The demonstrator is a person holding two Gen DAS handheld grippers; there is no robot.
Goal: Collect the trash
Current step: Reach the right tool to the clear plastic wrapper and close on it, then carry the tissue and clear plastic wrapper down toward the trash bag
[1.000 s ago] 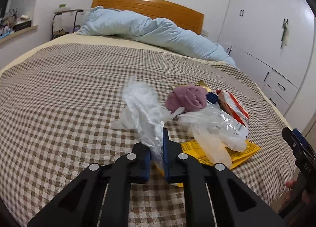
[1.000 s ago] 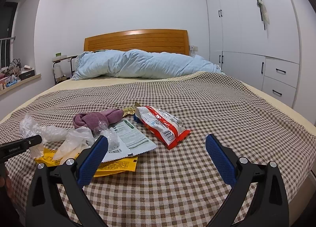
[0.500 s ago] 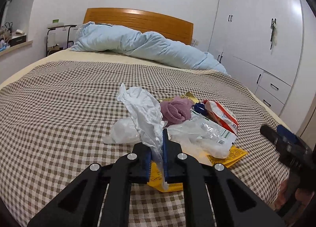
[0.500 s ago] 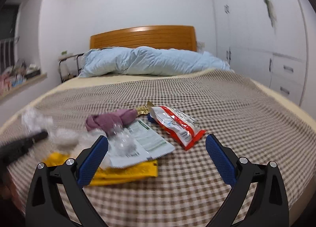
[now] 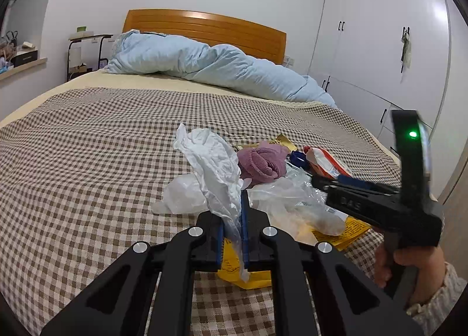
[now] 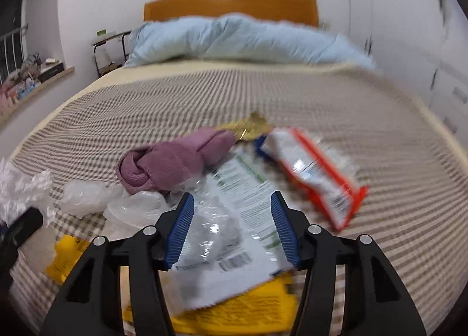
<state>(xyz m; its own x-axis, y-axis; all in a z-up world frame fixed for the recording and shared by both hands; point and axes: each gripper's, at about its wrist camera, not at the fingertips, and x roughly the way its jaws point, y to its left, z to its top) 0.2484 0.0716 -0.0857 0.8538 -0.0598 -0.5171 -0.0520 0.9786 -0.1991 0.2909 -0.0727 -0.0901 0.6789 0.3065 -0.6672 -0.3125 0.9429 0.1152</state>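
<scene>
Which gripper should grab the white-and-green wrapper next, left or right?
Right. The right gripper hangs directly over the white-and-green wrapper, jaws closing with the wrapper between them, not yet pinched. The left gripper is already shut on the white plastic bag, so it isn't free.

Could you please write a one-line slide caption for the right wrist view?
Right tongs closing above a white wrapper amid litter on the checked bedspread.

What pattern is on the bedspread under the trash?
A brown and cream check on the bedspread, clearest in the left wrist view.
</scene>
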